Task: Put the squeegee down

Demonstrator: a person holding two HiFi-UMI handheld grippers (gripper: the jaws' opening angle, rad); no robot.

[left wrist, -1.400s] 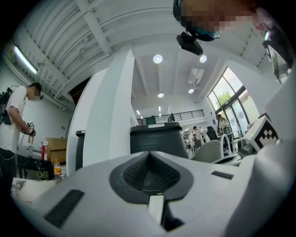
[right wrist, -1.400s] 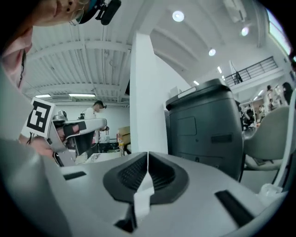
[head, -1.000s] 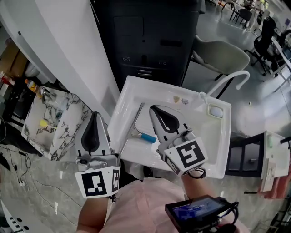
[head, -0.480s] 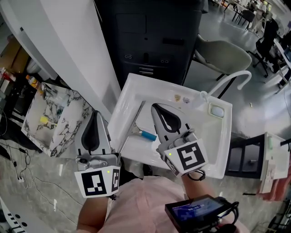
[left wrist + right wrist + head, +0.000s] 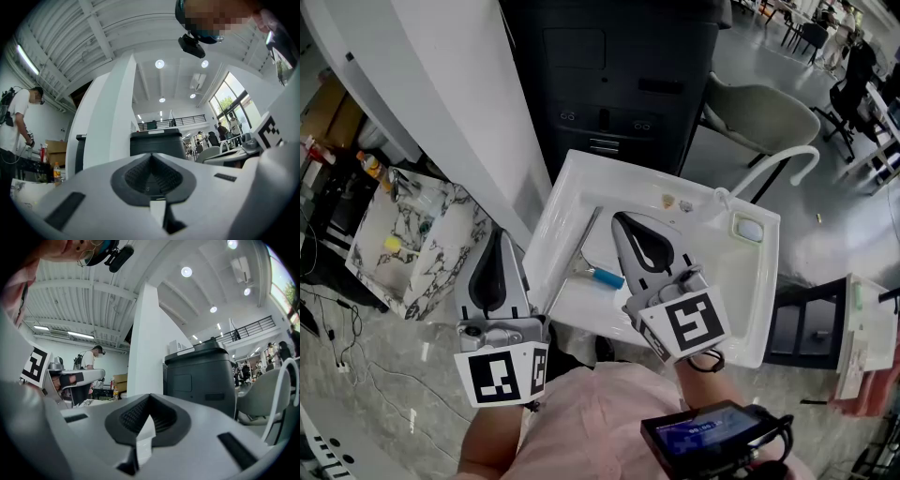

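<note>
Squeegee [image 5: 589, 269] lies flat in the sink [image 5: 727, 281], seemingly done, so your left gripper [image 5: 498, 244] and right gripper [image 5: 623, 226] are closed, empty.

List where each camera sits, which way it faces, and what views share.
Head view: on the person's head, looking steeply down at the squeegee in the white basin; left hand-held gripper and right hand-held gripper show.
Left gripper view: on its hand-held gripper, facing the dark cabinet along shut jaws.
Right gripper view: likewise, jaws shut.
Shared: that cabinet, the white column.
</note>
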